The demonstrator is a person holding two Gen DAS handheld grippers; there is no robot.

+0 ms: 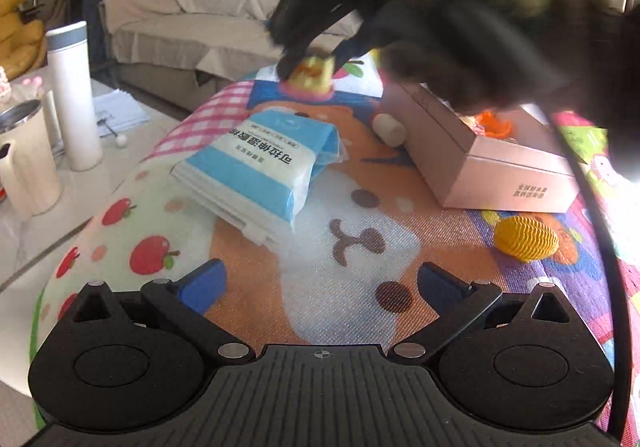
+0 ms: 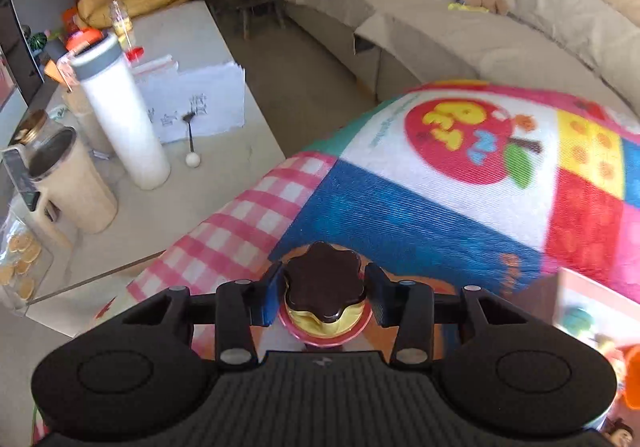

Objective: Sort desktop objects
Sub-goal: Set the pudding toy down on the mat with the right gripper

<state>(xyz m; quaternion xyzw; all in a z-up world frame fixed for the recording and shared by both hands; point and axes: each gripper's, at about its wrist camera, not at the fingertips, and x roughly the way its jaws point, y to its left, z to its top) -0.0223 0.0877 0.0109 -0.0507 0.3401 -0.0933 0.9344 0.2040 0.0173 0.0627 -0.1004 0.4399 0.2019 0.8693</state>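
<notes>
Beyond the pink box (image 1: 496, 163), the toy pudding (image 2: 325, 297) sits on the counter: likely light, rigid, slick plastic. Right gripper (image 2: 325, 293) brackets its sides, pads seemingly touching; left gripper (image 1: 320, 283) wide open, empty.

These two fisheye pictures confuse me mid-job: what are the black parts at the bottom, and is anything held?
Each picture comes from a camera on a hand-held gripper a person carries, looking along its two fingers. The left hand-held gripper is open over a cartoon mat, holding nothing. On the mat lie a blue-and-white packet, a pink box, a yellow ribbed ball and a small cream roll. The right hand-held gripper has a toy pudding on a pink saucer between its fingers; whether the pads press on it is unclear. The left view shows it as a dark blur.
</notes>
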